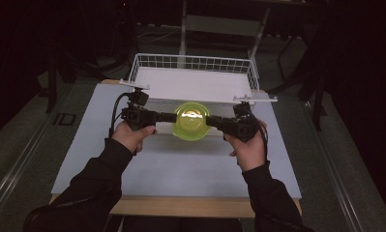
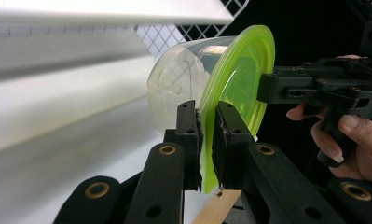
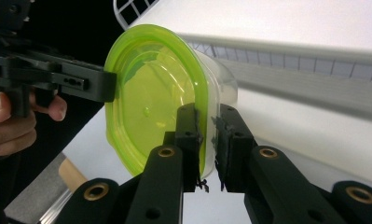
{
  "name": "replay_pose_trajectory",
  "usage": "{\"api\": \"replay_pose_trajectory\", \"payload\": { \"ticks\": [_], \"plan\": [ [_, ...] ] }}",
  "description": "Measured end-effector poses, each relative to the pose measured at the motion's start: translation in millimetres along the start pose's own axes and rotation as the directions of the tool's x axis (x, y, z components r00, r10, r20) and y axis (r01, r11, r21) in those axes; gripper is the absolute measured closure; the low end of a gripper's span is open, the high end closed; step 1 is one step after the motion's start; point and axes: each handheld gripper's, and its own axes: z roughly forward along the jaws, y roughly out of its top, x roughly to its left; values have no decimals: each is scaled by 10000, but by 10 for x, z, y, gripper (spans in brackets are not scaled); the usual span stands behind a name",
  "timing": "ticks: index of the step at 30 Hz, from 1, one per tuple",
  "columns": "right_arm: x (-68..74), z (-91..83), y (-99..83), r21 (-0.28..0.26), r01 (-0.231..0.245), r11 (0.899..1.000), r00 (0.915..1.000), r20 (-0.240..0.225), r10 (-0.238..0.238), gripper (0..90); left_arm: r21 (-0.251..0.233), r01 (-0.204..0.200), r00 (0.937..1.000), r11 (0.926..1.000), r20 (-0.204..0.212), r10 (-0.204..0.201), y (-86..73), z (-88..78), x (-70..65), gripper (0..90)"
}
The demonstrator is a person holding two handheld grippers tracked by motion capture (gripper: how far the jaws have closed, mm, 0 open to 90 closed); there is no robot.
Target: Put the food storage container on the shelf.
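While each hand grips its tool, the left gripper (image 1: pixel 167 117) clamps the left edge of the green lid (image 1: pixel 192 119), and the right gripper (image 1: pixel 213 121) pinches the opposite edge, both clenched on that rim. In the left gripper view the pads (image 2: pixel 196 140) squeeze the lid's flange, with the clear tub (image 2: pixel 181 84) beneath it. The tub hangs at frame centre, apparently lifted off the white table (image 1: pixel 181 159), just in front of the wire basket (image 1: pixel 190 63) at upper centre. Dark floor (image 1: pixel 16 145) lies around the table.
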Motion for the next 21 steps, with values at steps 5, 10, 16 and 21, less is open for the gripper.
{"api": "replay_pose_trajectory", "payload": {
  "ticks": [5,10,16,21],
  "plan": [
    [-1,-31,199,-280,-58,9996,9999,123,61,802,-181,-259,9996,9995,-75,258,207,-42,-53,827],
    [-14,-37,389,-429,-64,9991,9995,296,77,802,-203,-284,9994,9994,-215,279,428,-45,-75,826],
    [-71,-13,586,-622,-197,9979,9990,378,221,803,-232,-235,9985,9995,-500,223,657,-1,-37,822],
    [-174,86,700,-455,-590,9972,9974,388,608,804,-67,-86,9962,9999,-870,79,806,107,53,817]
  ]
}}
